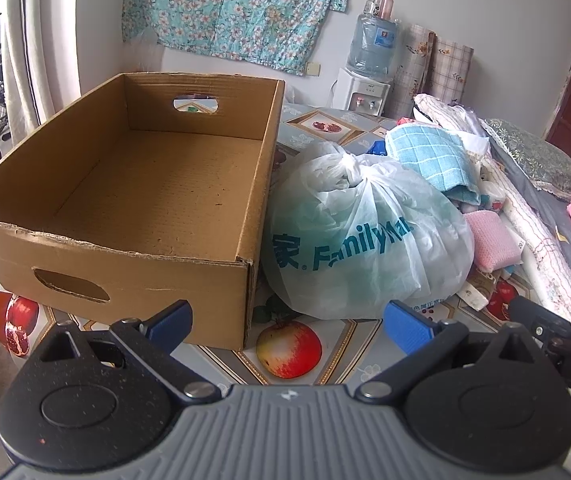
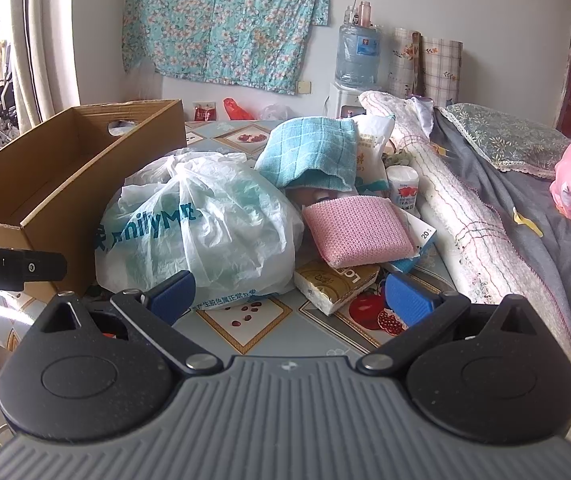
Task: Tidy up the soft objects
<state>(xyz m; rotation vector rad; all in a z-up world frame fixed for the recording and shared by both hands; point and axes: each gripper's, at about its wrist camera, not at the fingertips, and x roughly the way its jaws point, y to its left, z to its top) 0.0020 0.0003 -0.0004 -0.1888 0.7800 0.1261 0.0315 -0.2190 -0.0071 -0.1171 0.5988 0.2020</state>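
Both tools released, nothing held: left tool [image 1: 287, 326], right tool [image 2: 289, 294]. Brown open-topped cardboard box [image 1: 133, 184] sits empty on the fruit-print counter [image 1: 221, 360]; knotted white plastic bag [image 1: 365, 232] touches its right wall. Suggest starting there: pinch the knot and lift clear of the rim. Only the right wrist view shows the gold tissue pack [image 2: 335, 284] beneath the pink mesh sponge [image 2: 359, 230].

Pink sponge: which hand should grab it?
Probably right. The right tool, open, points at the pink sponge; the left tool faces the box and plastic bag.
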